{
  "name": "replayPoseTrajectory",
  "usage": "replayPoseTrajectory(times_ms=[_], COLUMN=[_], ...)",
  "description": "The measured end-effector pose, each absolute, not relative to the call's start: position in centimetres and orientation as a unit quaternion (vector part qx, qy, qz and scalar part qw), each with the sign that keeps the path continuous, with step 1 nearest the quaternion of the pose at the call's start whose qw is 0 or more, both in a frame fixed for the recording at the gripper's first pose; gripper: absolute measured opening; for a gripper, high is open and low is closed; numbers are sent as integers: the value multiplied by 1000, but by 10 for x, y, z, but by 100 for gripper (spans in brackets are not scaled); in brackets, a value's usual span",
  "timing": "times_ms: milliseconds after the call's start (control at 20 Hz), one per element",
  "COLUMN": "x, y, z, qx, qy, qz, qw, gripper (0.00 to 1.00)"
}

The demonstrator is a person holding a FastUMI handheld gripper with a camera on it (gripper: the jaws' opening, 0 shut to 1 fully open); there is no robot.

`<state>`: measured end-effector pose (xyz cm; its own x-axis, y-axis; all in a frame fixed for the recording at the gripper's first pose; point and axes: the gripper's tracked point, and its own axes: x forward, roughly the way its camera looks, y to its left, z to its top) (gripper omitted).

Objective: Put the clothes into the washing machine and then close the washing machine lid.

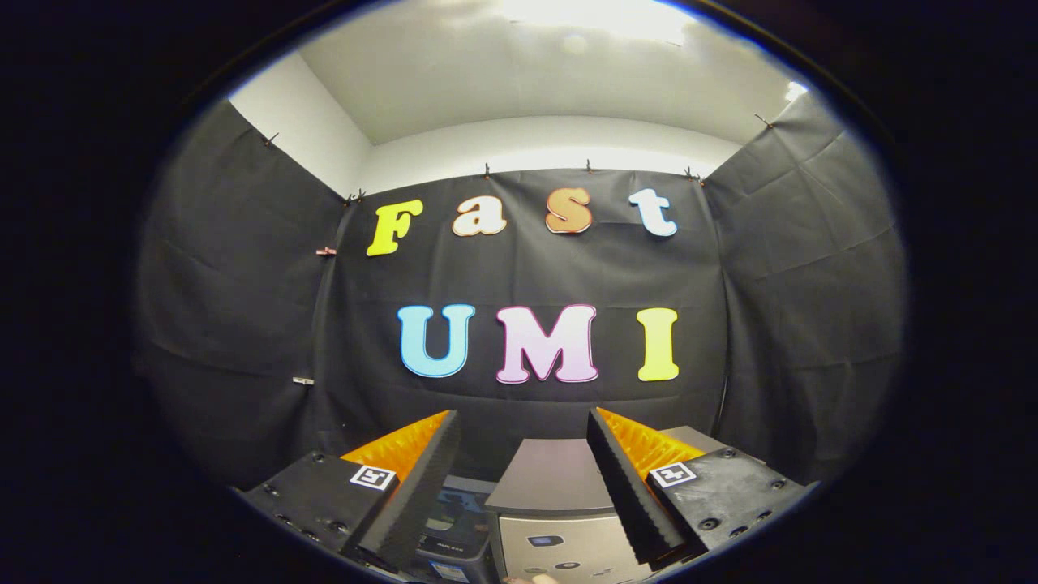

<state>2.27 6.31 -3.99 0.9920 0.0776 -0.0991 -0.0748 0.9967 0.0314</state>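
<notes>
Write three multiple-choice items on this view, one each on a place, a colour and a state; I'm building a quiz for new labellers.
1. Where is the washing machine?
A. Just beyond the gap between the jaws
B. On a high shelf
C. Clamped between the jaws

2. What colour is its front panel?
A. Red
B. Grey
C. Green

3. How do the jaws of the gripper stand?
A. Shut on a shirt
B. Shut on nothing
C. Open, holding nothing

Answers: 1 A, its body shows low down past the gap. 2 B, the panel is pale grey. 3 C, a wide gap separates them and the wall shows through it.
</notes>
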Motion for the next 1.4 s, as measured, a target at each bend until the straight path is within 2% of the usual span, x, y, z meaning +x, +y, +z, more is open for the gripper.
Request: replayPoseTrajectory(times_ms=[1400], x=[-11], y=[40], z=[1], qx=[-4], qy=[8], qz=[29], qw=[1000], gripper=[98])
